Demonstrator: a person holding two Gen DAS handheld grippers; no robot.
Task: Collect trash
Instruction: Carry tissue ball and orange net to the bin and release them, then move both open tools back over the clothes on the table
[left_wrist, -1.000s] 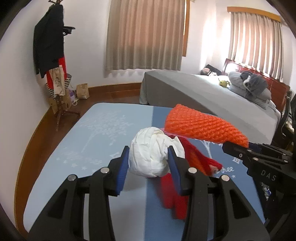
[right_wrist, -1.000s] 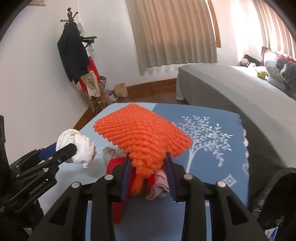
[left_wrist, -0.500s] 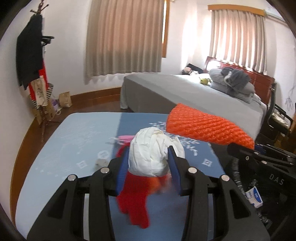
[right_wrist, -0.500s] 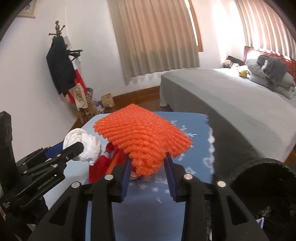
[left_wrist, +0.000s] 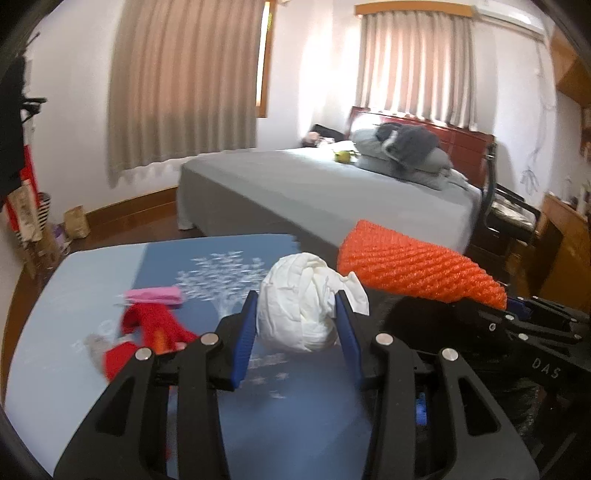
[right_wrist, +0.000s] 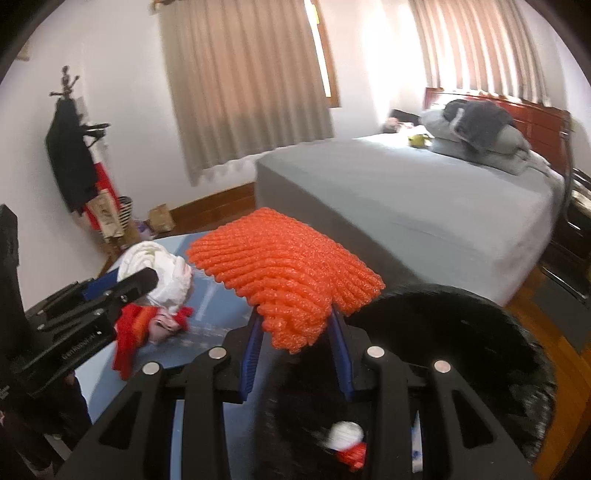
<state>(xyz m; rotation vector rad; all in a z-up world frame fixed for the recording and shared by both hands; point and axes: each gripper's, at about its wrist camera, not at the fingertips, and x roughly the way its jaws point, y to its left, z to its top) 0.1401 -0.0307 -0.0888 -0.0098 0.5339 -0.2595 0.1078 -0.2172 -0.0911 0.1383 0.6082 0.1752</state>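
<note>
My left gripper (left_wrist: 295, 310) is shut on a crumpled white paper wad (left_wrist: 303, 302), held above the blue mat (left_wrist: 74, 295). That same paper wad (right_wrist: 155, 269) shows at the left of the right wrist view, in the left gripper (right_wrist: 125, 288). My right gripper (right_wrist: 293, 325) is shut on an orange foam net (right_wrist: 284, 273), over the rim of a black bin bag (right_wrist: 461, 354). The orange foam net (left_wrist: 417, 269) also shows right of the wad, with the right gripper (left_wrist: 517, 314) behind it. White and red trash (right_wrist: 349, 443) lies inside the bag.
Red and pink cloth items (left_wrist: 147, 325) lie on the mat to the left. A grey bed (left_wrist: 332, 192) with pillows stands behind. A coat stand (right_wrist: 74, 155) with clothes is by the left wall, with paper bags (right_wrist: 160, 218) on the wooden floor.
Both grippers have swung to the right together, carrying the wad and the net. The red cloth has slid to the left in view and the black bag has come under the right gripper.
</note>
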